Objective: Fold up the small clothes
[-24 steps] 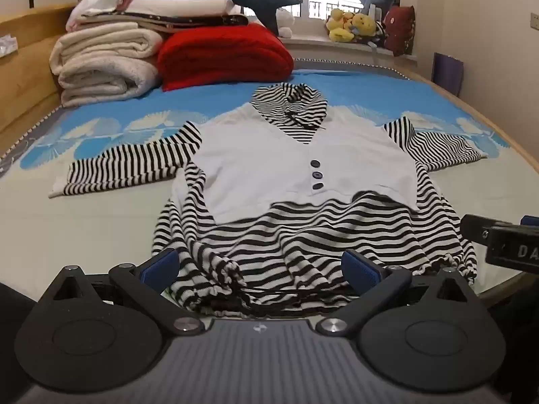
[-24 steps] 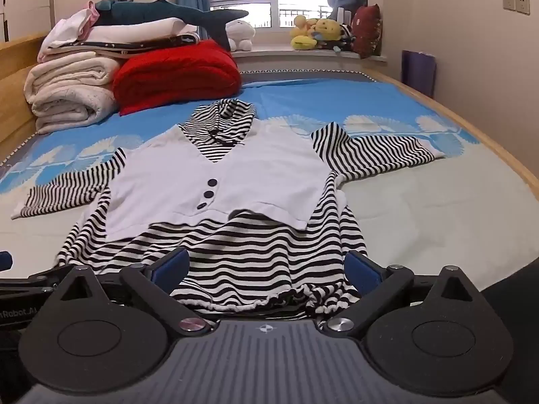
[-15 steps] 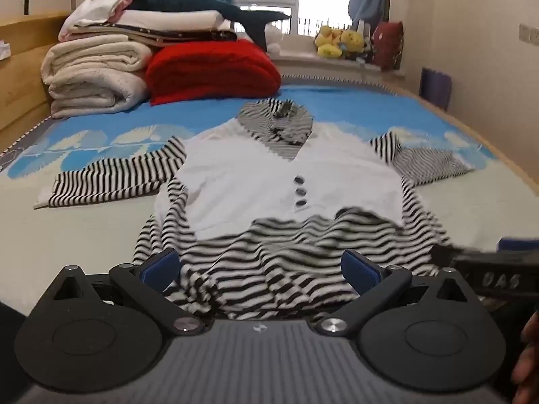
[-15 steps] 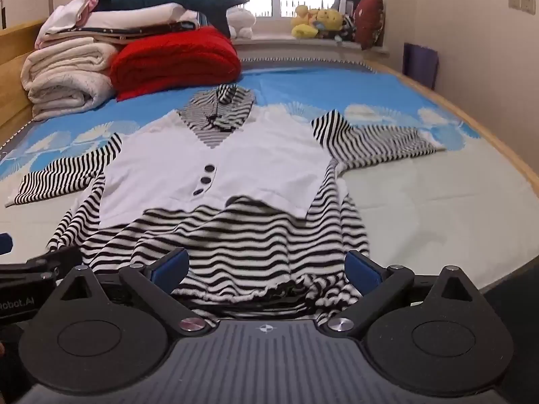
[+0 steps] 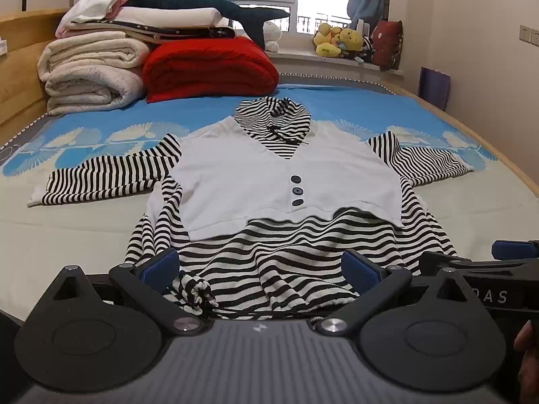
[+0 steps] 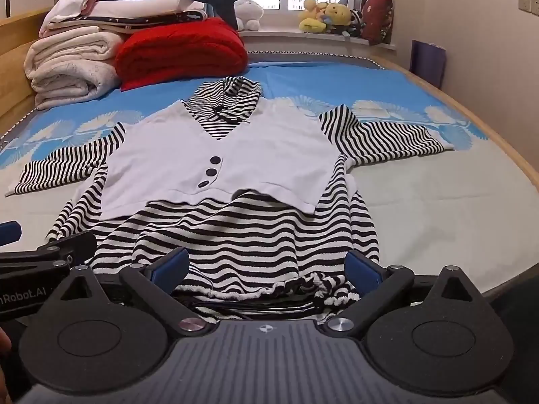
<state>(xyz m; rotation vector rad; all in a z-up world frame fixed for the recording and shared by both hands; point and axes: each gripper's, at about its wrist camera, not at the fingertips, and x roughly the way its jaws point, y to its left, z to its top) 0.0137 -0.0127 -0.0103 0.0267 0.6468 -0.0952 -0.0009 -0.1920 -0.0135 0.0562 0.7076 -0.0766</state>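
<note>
While seen from the left wrist: left gripper [image 5: 259, 267] spread wide, gripping nothing, above the bunched hem of the striped garment [image 5: 286, 181], spread flat on the bed [image 5: 488, 229], sleeves out to both sides. From the right wrist: right gripper [image 6: 267, 267] equally wide open and empty, over the same hem; folded blankets [image 6: 74, 64] behind.

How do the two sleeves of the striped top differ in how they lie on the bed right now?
The left sleeve lies long and nearly straight out to the side; the right sleeve looks shorter and angles away from the body. The left sleeve rests mostly on the pale part of the bedsheet, the right sleeve on its blue-and-white print. Both are black-and-white striped, flat and unfolded.
</note>
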